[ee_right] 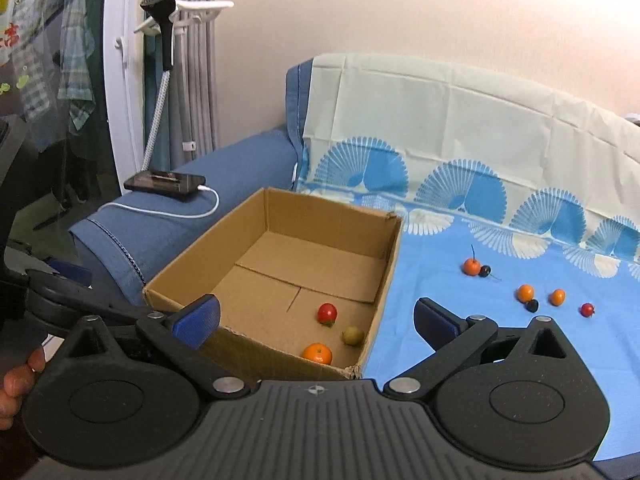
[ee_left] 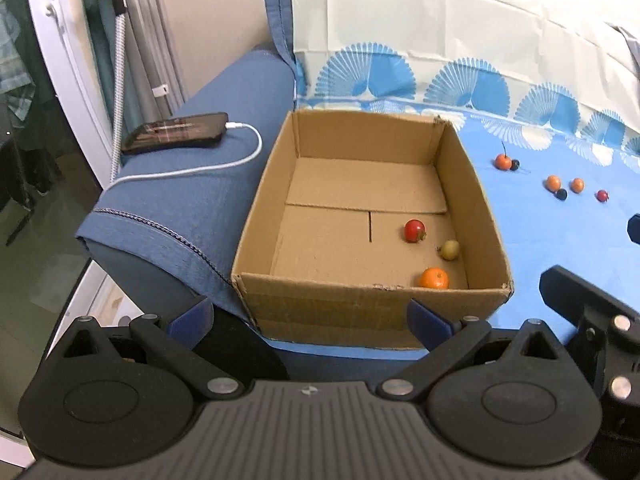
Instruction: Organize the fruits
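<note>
— While you look through the left wrist camera, what do you have?

— You have the cardboard box in front of you, and I use it as the landmark. Inside it, near its right wall, lie a red fruit, a greenish fruit and an orange fruit. Right of the box, on the blue sheet, small loose fruits are scattered, well apart from it: orange ones, dark ones, one red. Your left gripper has its fingers spread wide, with nothing between them.

— And through the right wrist camera?

— The same box is left of centre, with the three fruits in its near right corner. The loose fruits lie to the right of the box; one orange fruit with a stem touches a dark fruit. Your right gripper is fully spread and empty.

— How do I do the next step well?

— I think you should take one loose fruit at a time. They look round, smooth and glossy, so they may roll. Come from above, put one finger on each side, and close slowly. For the touching pairs, choose the outer fruit first, so you do not push the other away.
</note>
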Motion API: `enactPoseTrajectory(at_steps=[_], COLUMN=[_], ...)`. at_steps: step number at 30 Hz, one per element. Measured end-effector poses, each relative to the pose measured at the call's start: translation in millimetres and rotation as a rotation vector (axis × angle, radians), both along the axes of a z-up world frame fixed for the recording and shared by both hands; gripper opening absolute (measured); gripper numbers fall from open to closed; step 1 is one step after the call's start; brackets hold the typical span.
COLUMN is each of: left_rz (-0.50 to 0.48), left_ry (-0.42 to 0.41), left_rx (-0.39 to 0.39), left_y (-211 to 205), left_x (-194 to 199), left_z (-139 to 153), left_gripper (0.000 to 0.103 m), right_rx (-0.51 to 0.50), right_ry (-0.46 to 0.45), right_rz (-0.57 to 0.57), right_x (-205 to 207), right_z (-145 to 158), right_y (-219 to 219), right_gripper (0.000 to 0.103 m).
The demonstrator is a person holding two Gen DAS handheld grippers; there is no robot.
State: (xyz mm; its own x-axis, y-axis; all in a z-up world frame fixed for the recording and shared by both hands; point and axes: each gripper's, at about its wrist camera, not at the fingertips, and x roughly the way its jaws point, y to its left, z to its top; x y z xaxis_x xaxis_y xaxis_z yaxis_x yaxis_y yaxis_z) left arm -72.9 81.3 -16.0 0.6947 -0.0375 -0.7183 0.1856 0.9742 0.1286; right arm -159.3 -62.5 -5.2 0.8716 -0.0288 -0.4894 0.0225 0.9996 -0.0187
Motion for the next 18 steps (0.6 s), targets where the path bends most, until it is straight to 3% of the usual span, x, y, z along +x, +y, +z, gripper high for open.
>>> enactPoseTrajectory(at_steps=[18], left_rz=[-0.02], left_ry=[-0.043], left_rx=[0.024], left_y=[-4.7], left_x=[-13.3], left_z=[6.8], left_gripper=[0.103], right_rx=[0.004], right_ry=[-0.024], right_rz=[0.007], right_x=[-12.4], right_z=[5.0], right_y=[1.2], right_gripper=[0.102])
